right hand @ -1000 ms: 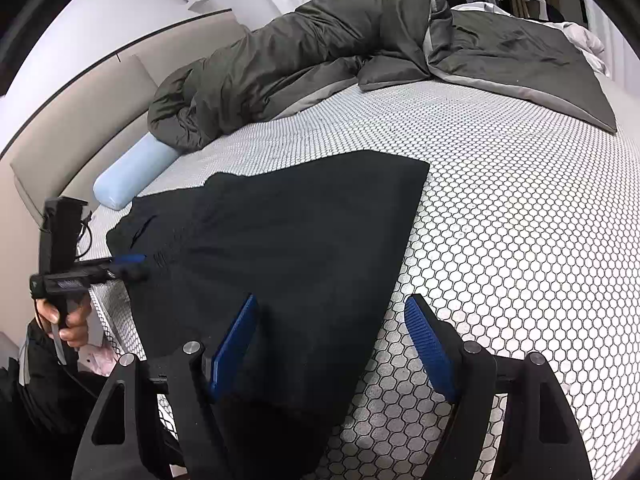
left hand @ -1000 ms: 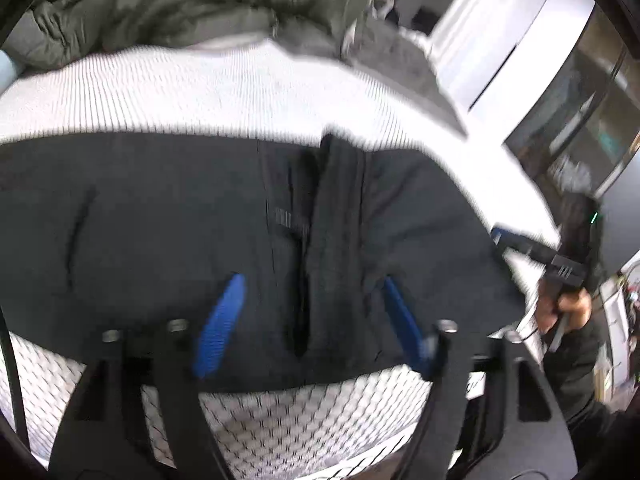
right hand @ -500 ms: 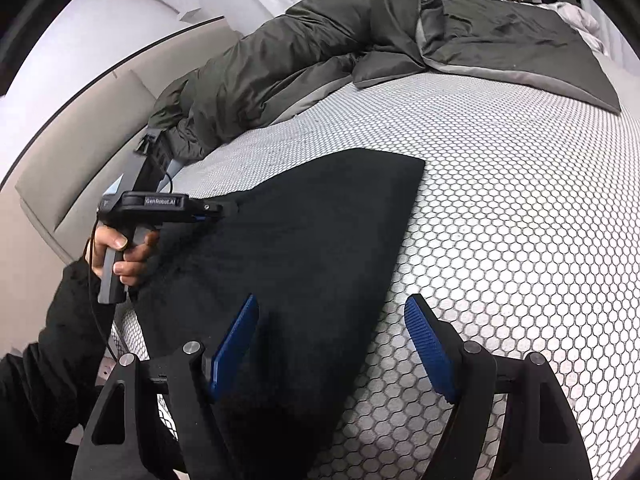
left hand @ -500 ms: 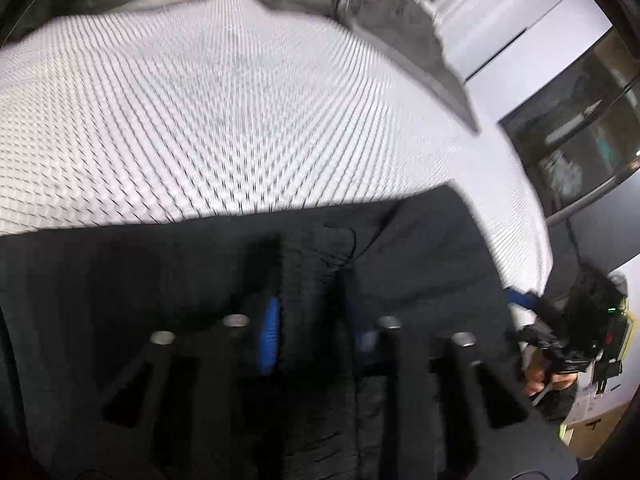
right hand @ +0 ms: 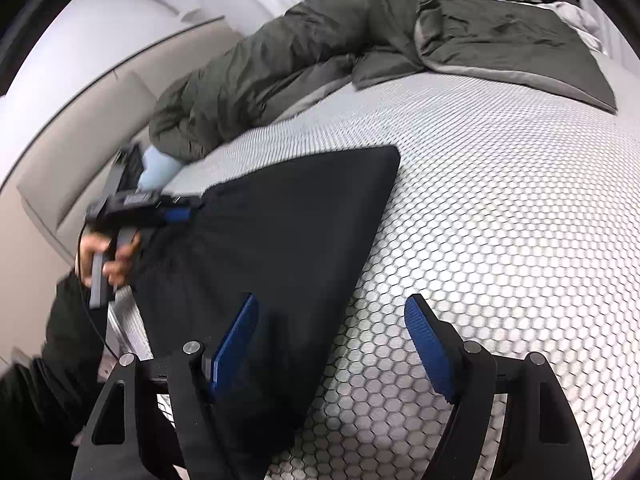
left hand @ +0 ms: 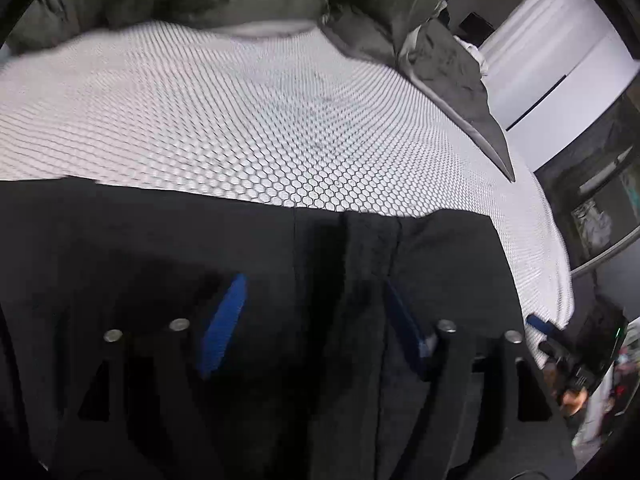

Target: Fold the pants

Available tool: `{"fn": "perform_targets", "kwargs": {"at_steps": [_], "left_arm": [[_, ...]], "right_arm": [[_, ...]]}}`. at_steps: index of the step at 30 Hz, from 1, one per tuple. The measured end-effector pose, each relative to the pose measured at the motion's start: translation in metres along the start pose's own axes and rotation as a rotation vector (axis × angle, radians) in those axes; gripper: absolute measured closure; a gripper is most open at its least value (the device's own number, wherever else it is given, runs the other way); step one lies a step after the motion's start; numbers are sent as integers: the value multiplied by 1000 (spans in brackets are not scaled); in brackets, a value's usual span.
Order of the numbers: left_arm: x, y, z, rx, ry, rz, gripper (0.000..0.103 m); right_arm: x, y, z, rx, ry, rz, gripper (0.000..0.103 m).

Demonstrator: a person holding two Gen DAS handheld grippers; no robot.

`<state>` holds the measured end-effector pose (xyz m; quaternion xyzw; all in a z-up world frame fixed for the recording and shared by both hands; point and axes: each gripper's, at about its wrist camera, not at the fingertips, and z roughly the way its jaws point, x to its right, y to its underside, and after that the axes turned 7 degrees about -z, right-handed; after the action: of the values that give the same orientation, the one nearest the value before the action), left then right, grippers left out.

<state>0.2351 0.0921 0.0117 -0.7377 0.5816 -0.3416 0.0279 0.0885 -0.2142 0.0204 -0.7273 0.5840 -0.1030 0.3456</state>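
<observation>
Left tool point(left hand: 316, 328) spread wide, gripping nothing, poised over the bunched middle of the pants point(left hand: 200, 248). Right tool point(right hand: 332, 344) likewise wide and empty, near the closest corner of the pants point(right hand: 280, 240), one pad over the cloth, the other over the bed point(right hand: 500, 200). Pants lying dark and flat on the bed, apparently folded once already. Probably midway; further folds left. Beyond the pants, a rumpled green duvet point(right hand: 320, 40).
</observation>
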Motion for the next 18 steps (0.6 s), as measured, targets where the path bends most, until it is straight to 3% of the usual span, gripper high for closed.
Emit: {"fn": "perform_targets", "kwargs": {"at_steps": [4, 8, 10, 12, 15, 18], "left_arm": [[44, 44, -34, 99, -41, 113, 19], [113, 98, -25, 99, 18, 259, 19], [156, 111, 1, 56, 53, 369, 19], [193, 116, 23, 24, 35, 442, 19], [228, 111, 58, -34, 19, 471, 19], [239, 106, 90, -92, -48, 450, 19]], "right_arm": [[9, 5, -10, -14, -6, 79, 26], [-9, 21, -10, -72, -59, 70, 26], [-17, 33, -11, -72, -73, 97, 26], [-24, 48, -14, -67, -109, 132, 26], [-31, 64, -15, -60, -116, 152, 28], [-27, 66, -13, -49, -141, 202, 39]]}}
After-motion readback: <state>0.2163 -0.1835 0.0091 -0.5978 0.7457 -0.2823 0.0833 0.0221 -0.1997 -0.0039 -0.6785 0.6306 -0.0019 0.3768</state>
